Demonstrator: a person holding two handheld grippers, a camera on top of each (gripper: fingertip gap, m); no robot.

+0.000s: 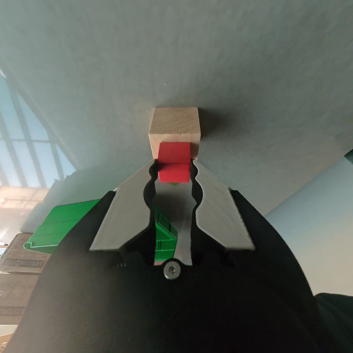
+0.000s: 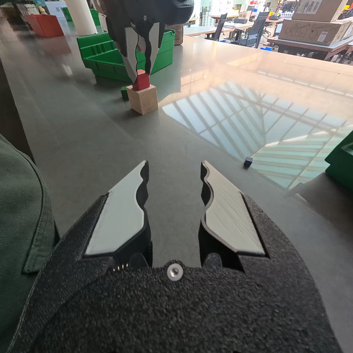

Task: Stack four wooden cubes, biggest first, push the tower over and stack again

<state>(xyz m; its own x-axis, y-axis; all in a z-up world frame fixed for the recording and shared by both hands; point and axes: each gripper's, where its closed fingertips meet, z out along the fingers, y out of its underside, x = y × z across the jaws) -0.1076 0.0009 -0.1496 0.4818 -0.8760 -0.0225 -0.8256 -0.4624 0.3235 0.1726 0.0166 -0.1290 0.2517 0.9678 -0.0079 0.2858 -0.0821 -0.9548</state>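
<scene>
My left gripper (image 1: 173, 164) is shut on a small red cube (image 1: 174, 152), its fingertips on the cube's two sides. The red cube sits on top of a larger plain wooden cube (image 1: 174, 124) that stands on the grey table. In the right wrist view the left gripper (image 2: 141, 77) points down onto the red cube (image 2: 142, 82) on the wooden cube (image 2: 144, 100). A small green cube (image 2: 125, 94) lies right beside the wooden cube. My right gripper (image 2: 174, 164) is open and empty, low over the table, well short of the stack.
A green bin (image 2: 107, 55) stands behind the stack and also shows in the left wrist view (image 1: 63, 225). A small dark blue cube (image 2: 248, 162) lies to the right. Another green bin (image 2: 342, 164) is at the right edge. A person's green sleeve (image 2: 19, 210) is at left. There is about 30 cm between the tips of the two grippers.
</scene>
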